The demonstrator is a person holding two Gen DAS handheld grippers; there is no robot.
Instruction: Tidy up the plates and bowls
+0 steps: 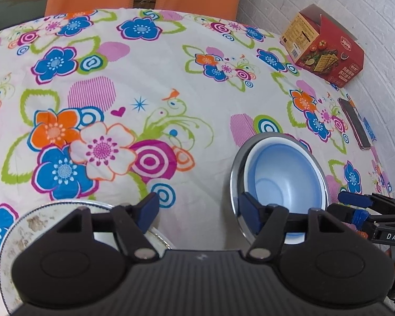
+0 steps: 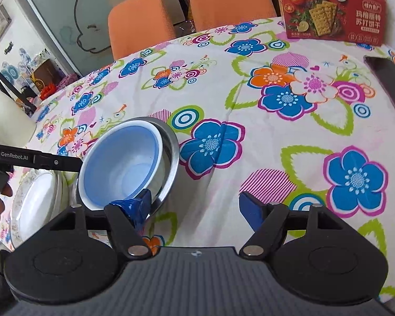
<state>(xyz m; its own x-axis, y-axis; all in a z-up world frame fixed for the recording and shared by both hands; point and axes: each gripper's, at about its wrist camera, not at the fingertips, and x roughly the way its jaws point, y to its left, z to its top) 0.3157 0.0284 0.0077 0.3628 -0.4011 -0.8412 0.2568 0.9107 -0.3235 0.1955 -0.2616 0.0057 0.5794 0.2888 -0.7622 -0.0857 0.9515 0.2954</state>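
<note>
Left wrist view first: I'm holding my left gripper [image 1: 197, 204] spread wide with nothing between the pads, hovering just over the near edge of the table [image 1: 171, 84]. Under its left finger I'm seeing the patterned plate [image 1: 21, 237] lying flat, and in the right wrist view it's looking like more than one plate in a pile, though I'm not able to count them. Just past the right finger, the blue bowl [image 1: 284, 173] is already sitting nested inside the steel bowl [image 1: 235, 173], both upright on the flowery cloth. My right gripper [image 2: 194, 201] is gaping open too, gripping nothing; its left pad is hanging right beside the steel bowl's near rim, and I'm not sure whether it's touching. So I'm guessing I'm most of the way there: bowls nested, plates gathered beside them, and no other dishes showing anywhere. What's maybe left is tidying the two stacks together, but that's me guessing. Farther out, a phone [image 2: 387, 84] is lying by the wall side, and a red cracker box [image 2: 331, 8] is standing at the back, printed with Chinese text I'm reading as soda crackers. Writing on my tools: "DAS" on the right one, "GenRobot.AI" on the left one.
</note>
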